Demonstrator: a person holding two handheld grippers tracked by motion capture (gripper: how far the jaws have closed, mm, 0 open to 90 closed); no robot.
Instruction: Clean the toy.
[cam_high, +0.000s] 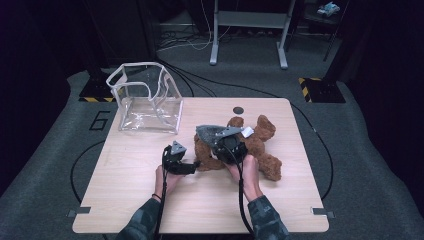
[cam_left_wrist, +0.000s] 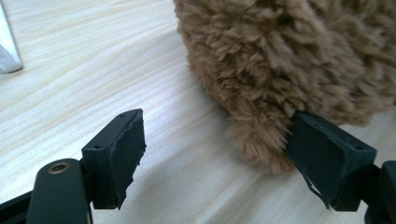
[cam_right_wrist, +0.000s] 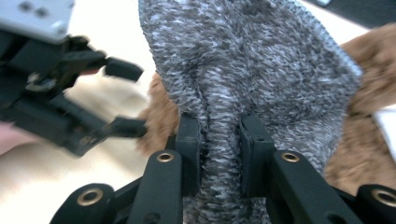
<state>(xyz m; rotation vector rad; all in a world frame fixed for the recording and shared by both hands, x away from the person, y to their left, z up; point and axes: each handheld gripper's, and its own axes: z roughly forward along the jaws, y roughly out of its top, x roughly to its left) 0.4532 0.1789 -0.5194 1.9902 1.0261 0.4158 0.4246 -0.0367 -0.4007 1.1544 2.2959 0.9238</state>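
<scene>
We start with the right gripper (cam_right_wrist: 219, 135): its jaws are pinched tight on a fold of the grey knit cloth (cam_right_wrist: 252, 70), which bunches between the pads and fans out above them toward twelve o'clock in the right gripper view. In the high view the same right gripper (cam_high: 227, 145) sits over the middle of the brown plush toy (cam_high: 260, 142), with the cloth (cam_high: 207, 131) draped at its ten o'clock, lying on the toy's head end.

The left gripper (cam_left_wrist: 215, 154) stands wide open. We note its right-hand pad touching the fur of a plush limb (cam_left_wrist: 257, 140) that lies between the jaws, nearer the right one; the left-hand pad is clear of the fur, with bare table between. Nothing is clamped. In the high view the left gripper (cam_high: 192, 166) lies low on the table at about eight o'clock from the right gripper, its tips pointing toward three o'clock at the toy's near-left end. The right gripper view shows it too, blurred, at nine to ten o'clock (cam_right_wrist: 123, 98).

The toy lies sprawled on the light wooden table (cam_high: 130, 200), right of centre, its limbs spread toward one and four o'clock.

Farther out, at ten o'clock from the grippers, a clear plastic bag (cam_high: 147, 97) stands open at the table's far-left corner, well apart from the toy. A small dark round disc (cam_high: 238, 110) sits near the far edge, at twelve o'clock from the toy.
</scene>
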